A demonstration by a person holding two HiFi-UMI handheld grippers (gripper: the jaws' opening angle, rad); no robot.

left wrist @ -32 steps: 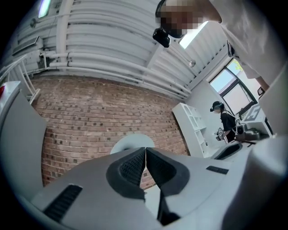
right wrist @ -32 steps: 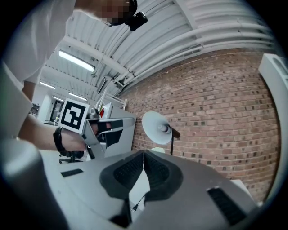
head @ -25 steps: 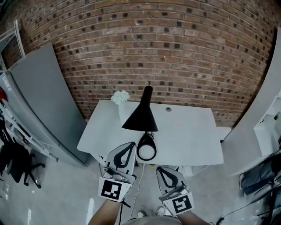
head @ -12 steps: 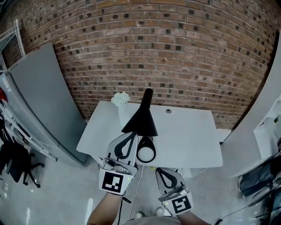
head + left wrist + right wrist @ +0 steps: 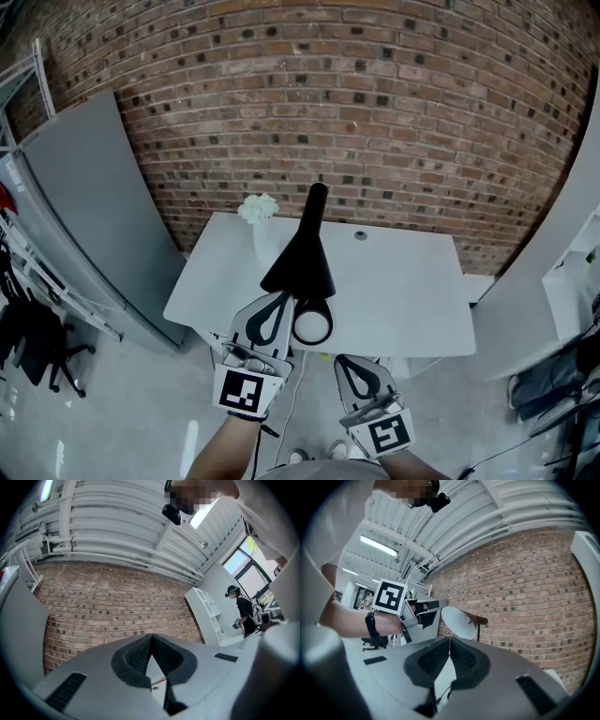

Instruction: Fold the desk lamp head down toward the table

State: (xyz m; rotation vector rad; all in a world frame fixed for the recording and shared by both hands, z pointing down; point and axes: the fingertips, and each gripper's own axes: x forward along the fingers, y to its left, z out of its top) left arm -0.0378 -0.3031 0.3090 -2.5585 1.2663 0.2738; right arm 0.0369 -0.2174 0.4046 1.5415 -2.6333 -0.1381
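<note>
Left tool [image 5: 285, 298], jaws together, empty, tip at lamp head [image 5: 302, 258] rim over surface [image 5: 403, 291] front edge; right tool [image 5: 348, 360], jaws together, empty, below front edge.

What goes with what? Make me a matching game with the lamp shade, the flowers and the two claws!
Things:
1. lamp shade
2. flowers
3. left claw
4. right claw

Clues:
A. white, at the back left of the table
B. shut, held low in front of the table's near edge
C. black and cone-shaped
D. shut, raised up by the lamp shade's rim

Pairs: 1-C, 2-A, 3-D, 4-B
</note>
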